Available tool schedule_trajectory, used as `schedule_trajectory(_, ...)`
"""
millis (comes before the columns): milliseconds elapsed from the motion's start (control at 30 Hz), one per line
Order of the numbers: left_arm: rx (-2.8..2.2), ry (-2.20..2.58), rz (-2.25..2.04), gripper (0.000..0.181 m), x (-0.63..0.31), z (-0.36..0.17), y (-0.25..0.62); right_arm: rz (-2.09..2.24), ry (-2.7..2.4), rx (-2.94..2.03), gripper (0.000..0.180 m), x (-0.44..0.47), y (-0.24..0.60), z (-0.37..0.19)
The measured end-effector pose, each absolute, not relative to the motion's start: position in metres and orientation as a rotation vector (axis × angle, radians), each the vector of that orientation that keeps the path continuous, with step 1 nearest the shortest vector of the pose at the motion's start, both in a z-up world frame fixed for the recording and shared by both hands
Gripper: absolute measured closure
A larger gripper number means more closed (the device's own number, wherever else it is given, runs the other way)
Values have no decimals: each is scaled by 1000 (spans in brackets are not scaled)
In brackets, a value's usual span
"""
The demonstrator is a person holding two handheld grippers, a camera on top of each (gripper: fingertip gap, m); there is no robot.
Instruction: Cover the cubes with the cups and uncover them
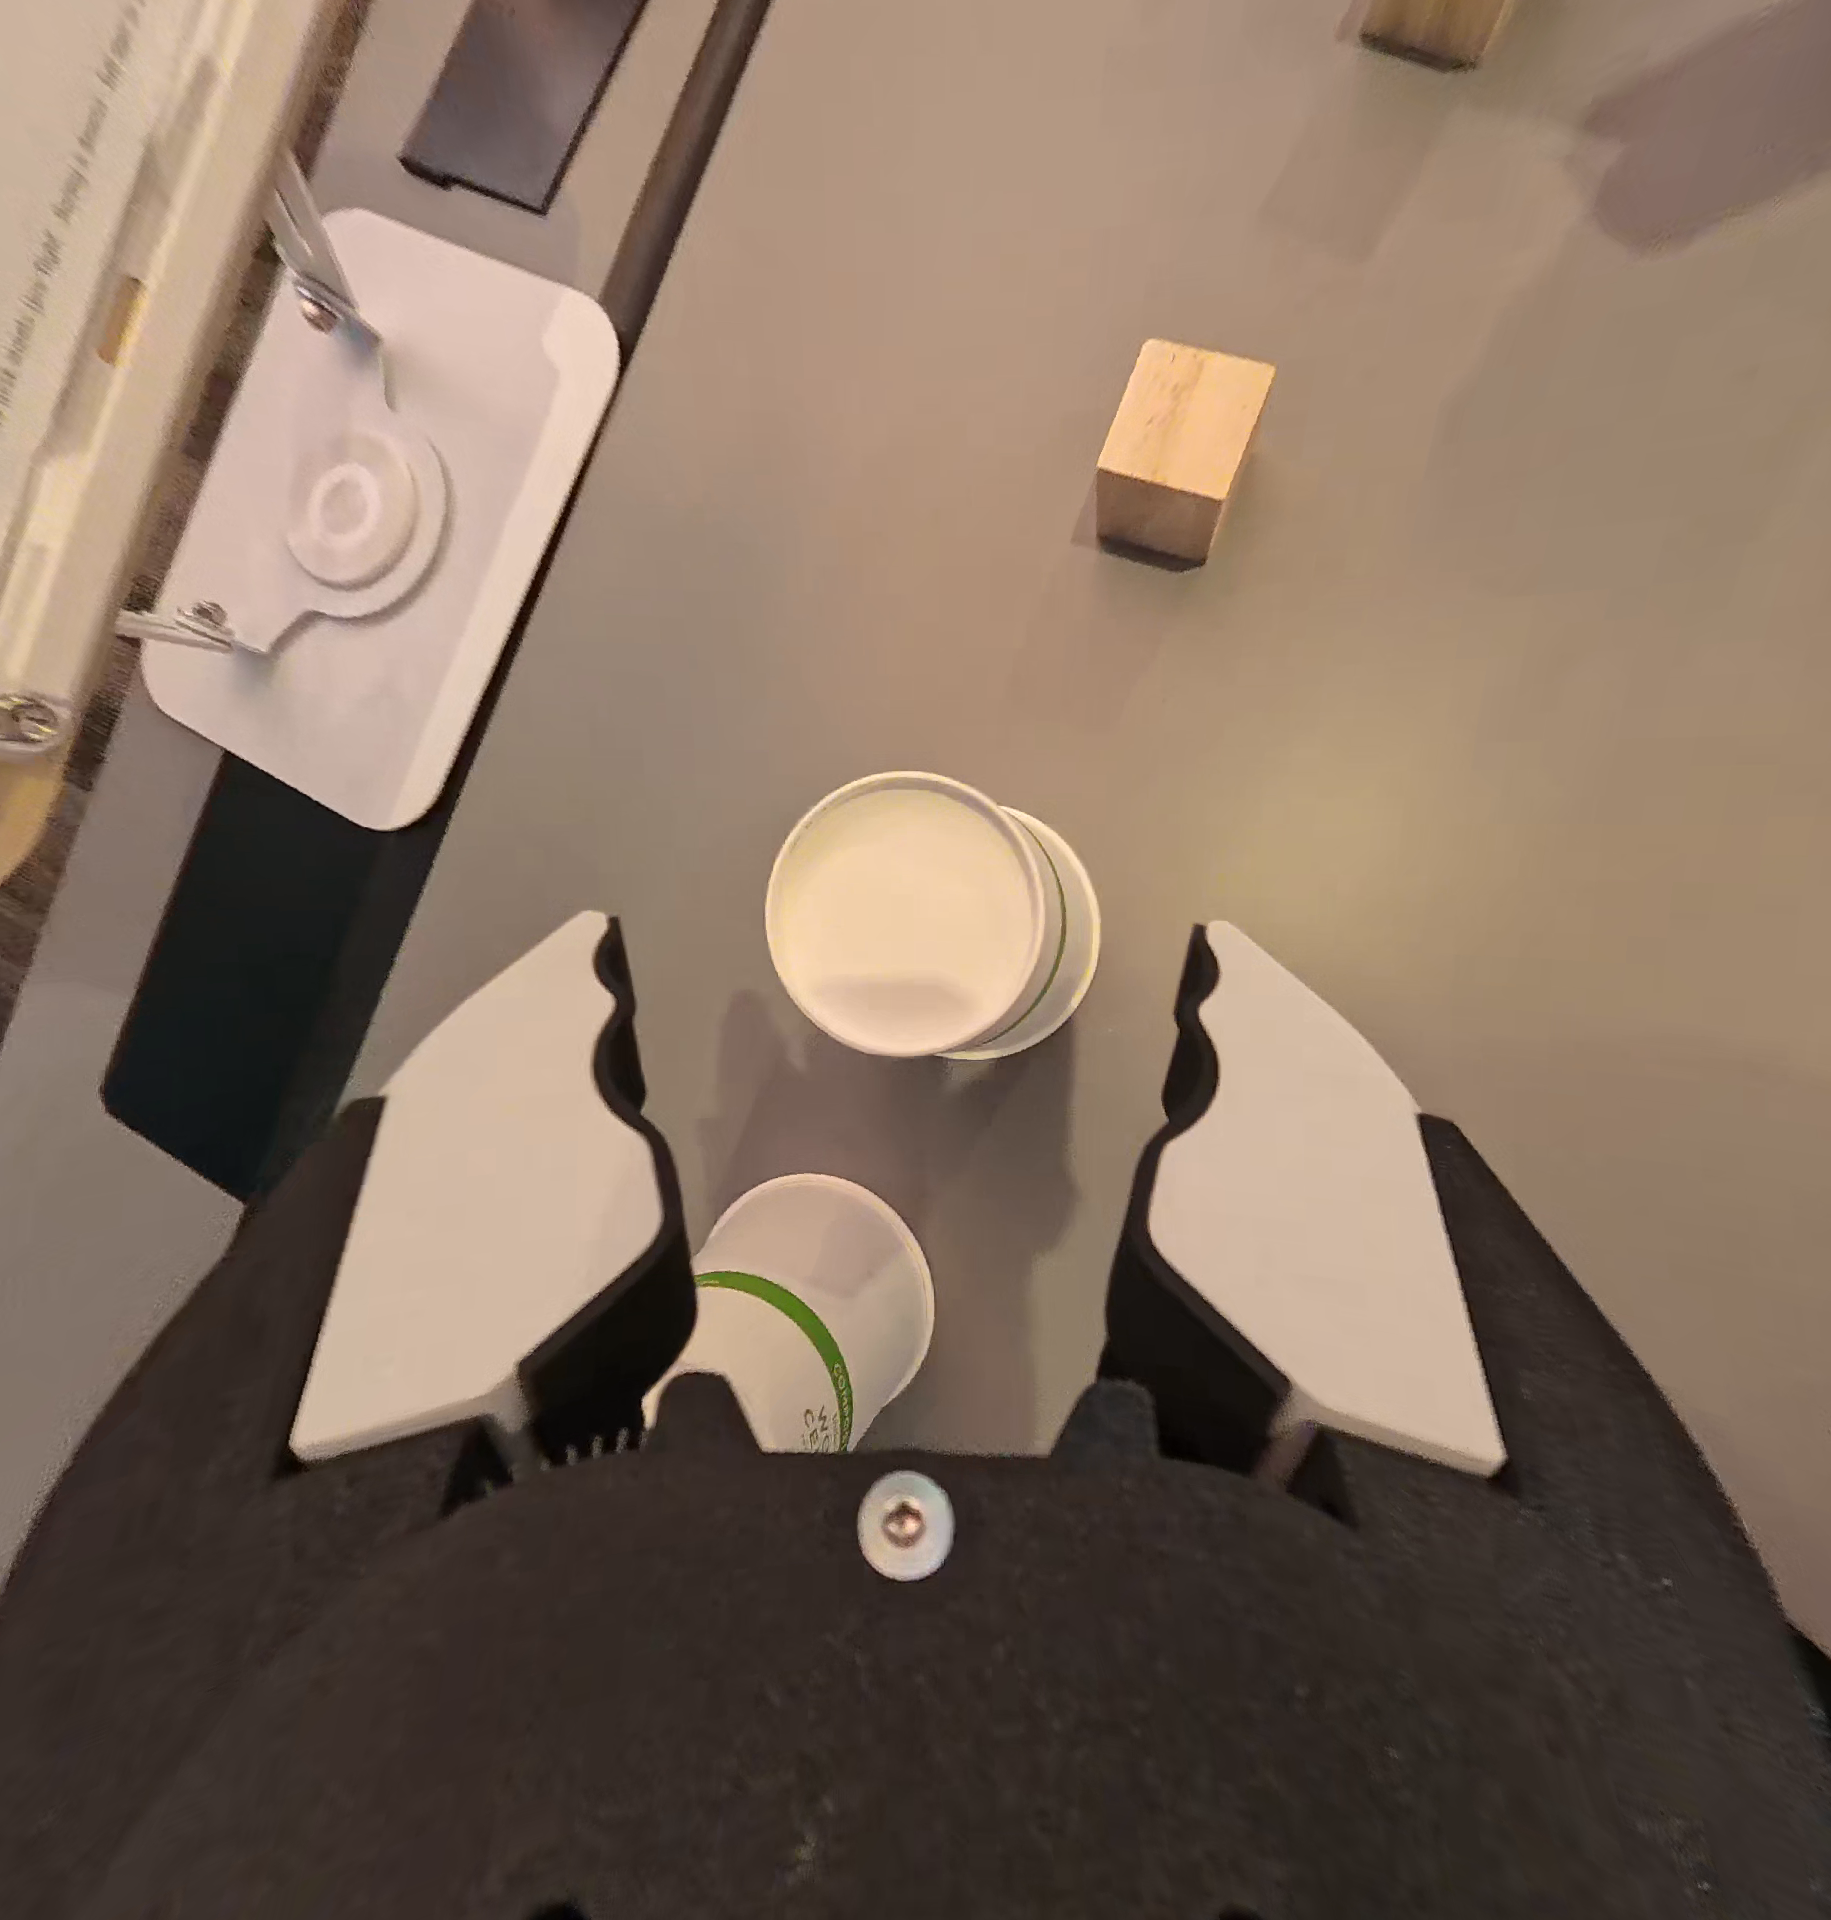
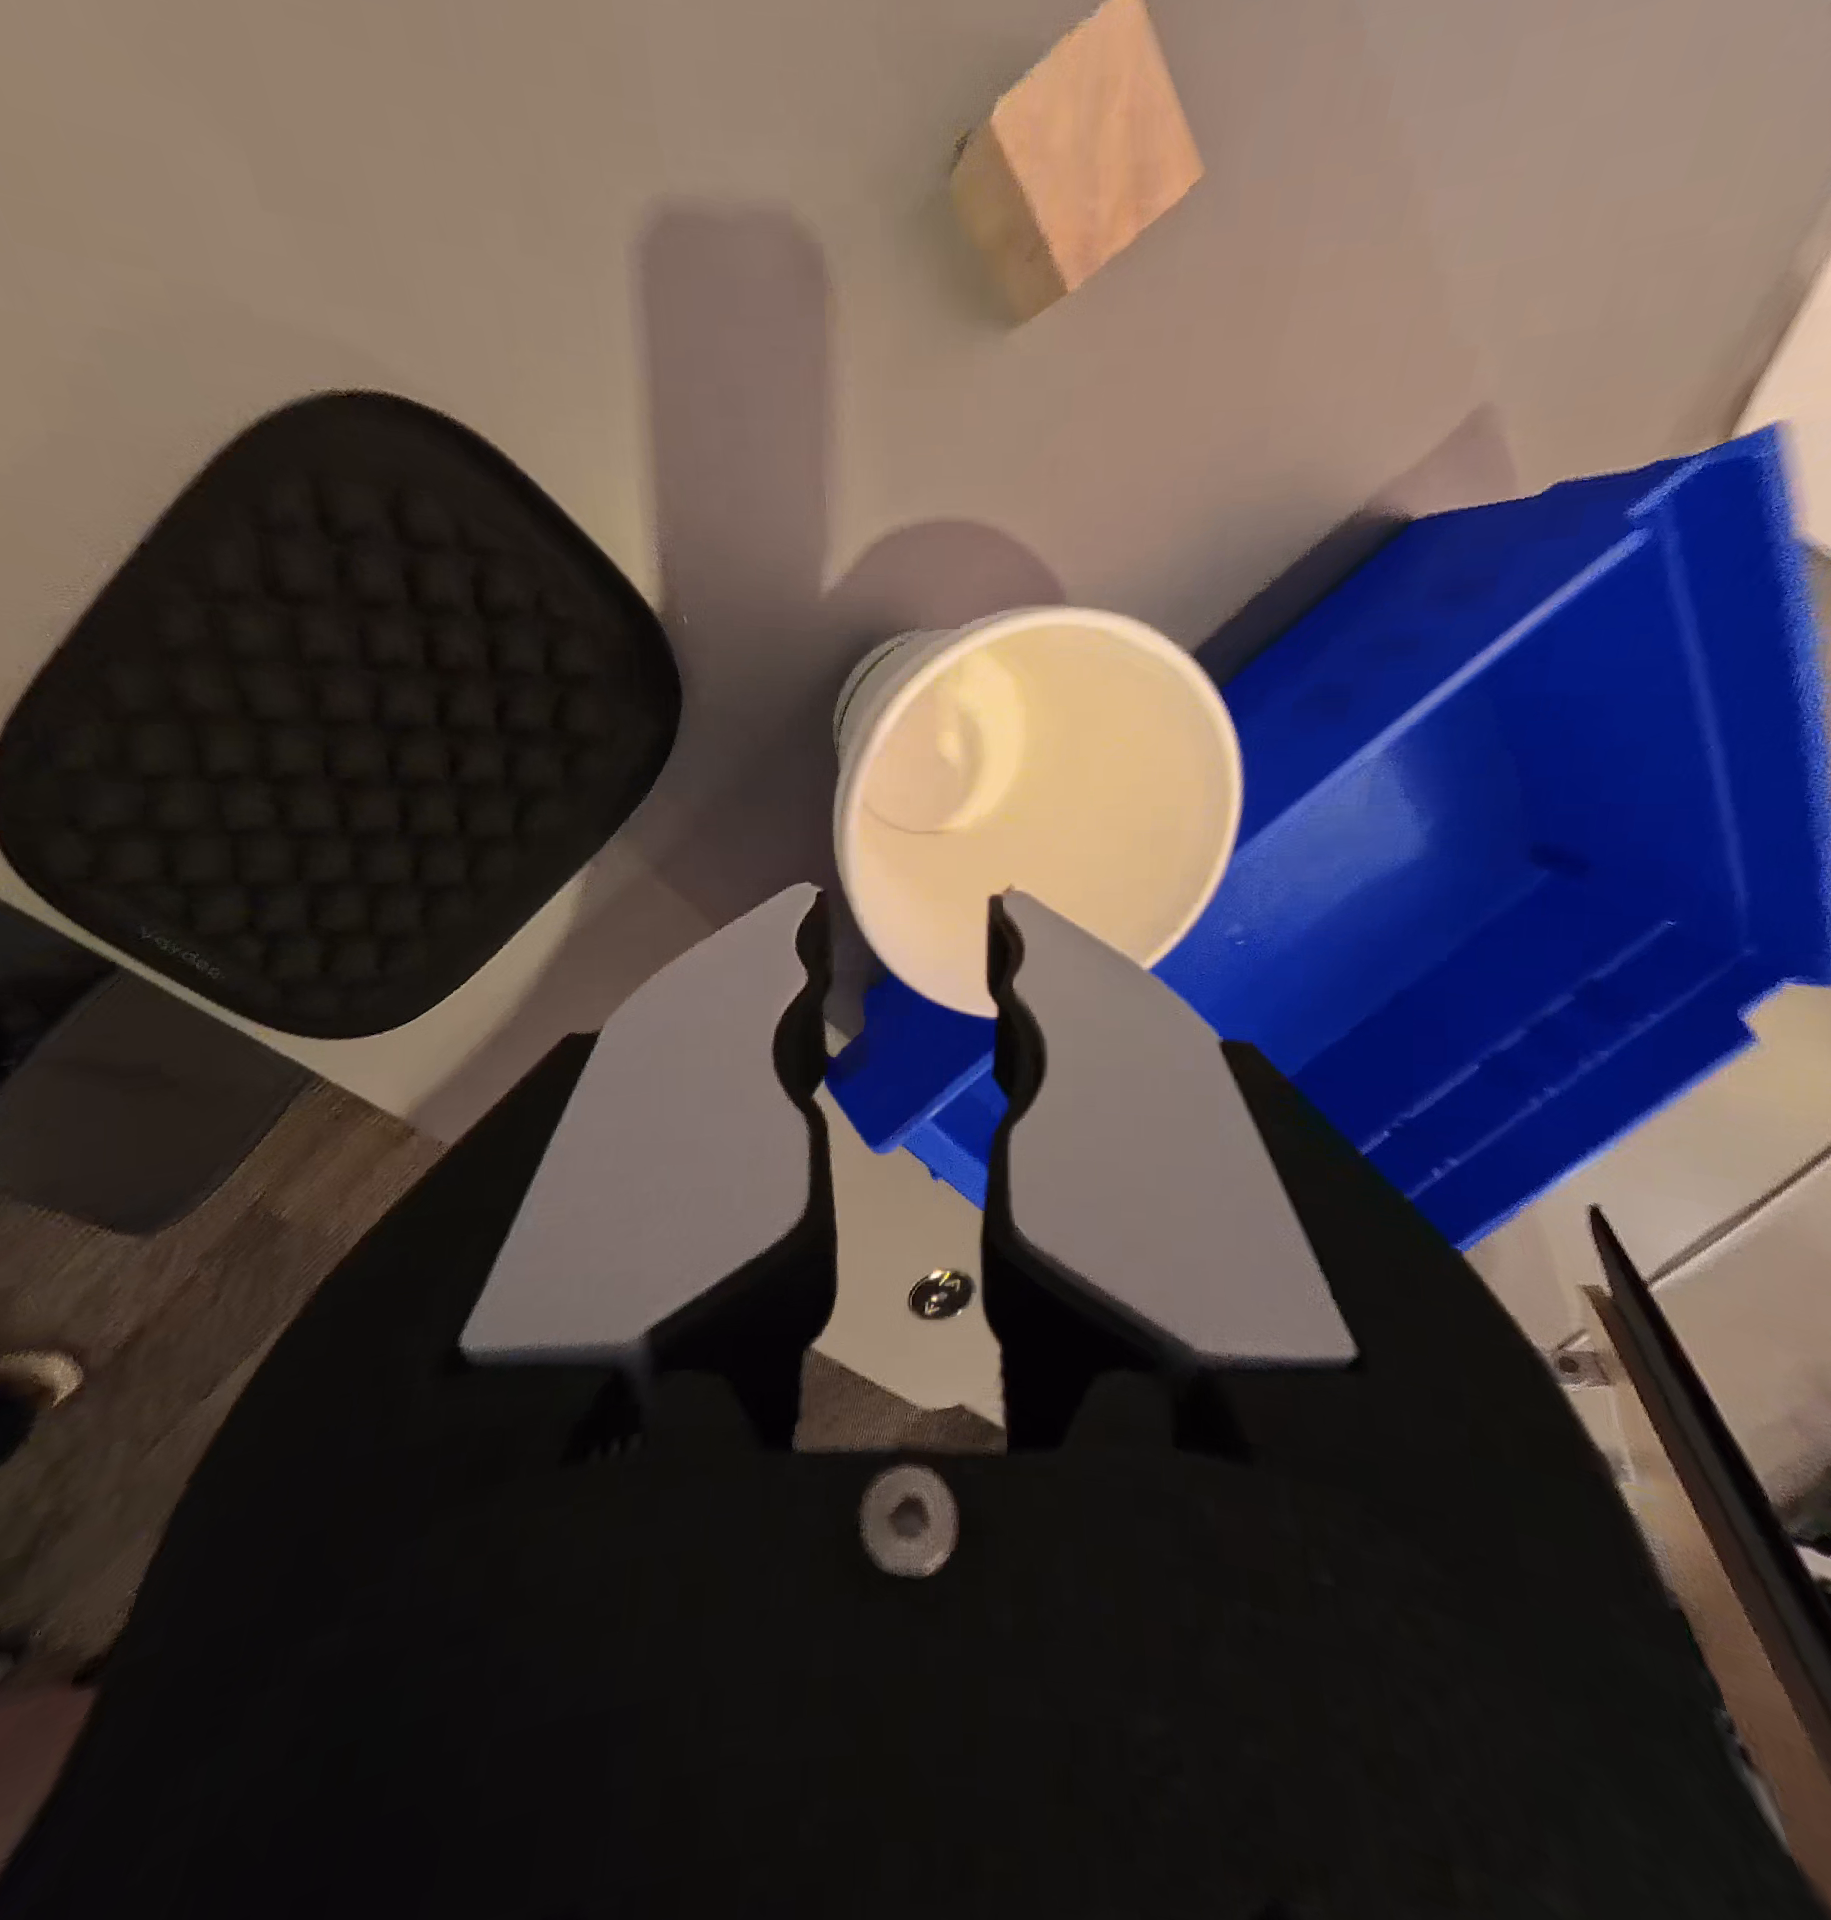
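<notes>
In the left wrist view, two white paper cups with a green stripe stand upside down on the grey table (image 1: 1410, 935). One cup (image 1: 916, 914) is just ahead of my fingertips and the other (image 1: 817, 1309) is beside my left finger. What is under them is hidden. A bare wooden cube (image 1: 1181, 457) sits farther ahead and another cube (image 1: 1425, 31) is at the top edge. My left gripper (image 1: 906, 966) is wide open and empty. In the right wrist view, a paper cup (image 2: 1056, 769) faces me mouth first. My right gripper (image 2: 906, 914) is narrowly open astride its near rim. A cube (image 2: 1077, 166) lies beyond.
A blue plastic bin (image 2: 1513, 862) sits right of the cup, touching or nearly so. A black quilted pad (image 2: 339, 717) lies to the left near the table edge, with floor below. In the left wrist view, a white flat device (image 1: 371, 499) and a dark strip (image 1: 526, 104) lie off the table's left edge.
</notes>
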State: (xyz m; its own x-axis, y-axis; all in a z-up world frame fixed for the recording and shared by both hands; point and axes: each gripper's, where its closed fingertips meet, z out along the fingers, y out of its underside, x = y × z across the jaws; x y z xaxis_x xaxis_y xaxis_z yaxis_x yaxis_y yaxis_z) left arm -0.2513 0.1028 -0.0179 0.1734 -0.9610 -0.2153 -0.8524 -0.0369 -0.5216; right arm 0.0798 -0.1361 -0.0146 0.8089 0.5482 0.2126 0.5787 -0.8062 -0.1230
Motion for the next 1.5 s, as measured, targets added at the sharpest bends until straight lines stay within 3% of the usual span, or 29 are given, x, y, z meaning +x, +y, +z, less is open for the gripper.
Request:
schedule_trajectory(200, -2020, 1774, -158, 80, -253, -58, 118, -194, -840, -2520, 145, 39, -141, 26)
schedule_trajectory(367, -2050, 1833, -82, 87, -251, -77, 125, -195, -905, -2431, 146, 12, -161, 21)
schedule_trajectory(467, -2030, 1848, -138, 103, -244, -76, 121, -174, -930, -2409, 147, 1, -170, 14)
schedule_trajectory(600, -1987, 1841, -163, 104, -239, -69, 118, -146, -930, -2378, 148, -6, -172, 7)
schedule_trajectory(733, -1937, 1769, -261, 104, -238, -34, 113, -122, -897, -2319, 148, -14, -164, 6)
schedule_trajectory(900, -1721, 1660, -527, 104, -221, 54, 75, 4, -819, -2067, 148, -59, -136, 29)
schedule_trajectory(967, -1600, 1643, -665, 104, -206, 89, 45, 133, -769, -1941, 145, -87, -121, 42)
schedule_trajectory(1067, -1434, 1666, -784, 104, -187, 124, -1, 363, -658, -1805, 127, -118, -98, 58)
schedule_trajectory(1167, -1306, 1686, -855, 104, -170, 142, -37, 637, -538, -1671, 125, -136, -88, 79)
schedule_trajectory(1300, -1211, 1722, -946, 104, -157, 146, -67, 870, -487, -1513, 136, -142, -93, 101)
schedule_trajectory(1400, -1215, 1733, -980, 104, -151, 138, -72, 1039, -561, -1381, 178, -145, -116, 116)
schedule_trajectory(1500, -1249, 1731, -965, 94, -152, 129, -67, 1087, -547, -1386, 179, -132, -128, 122)
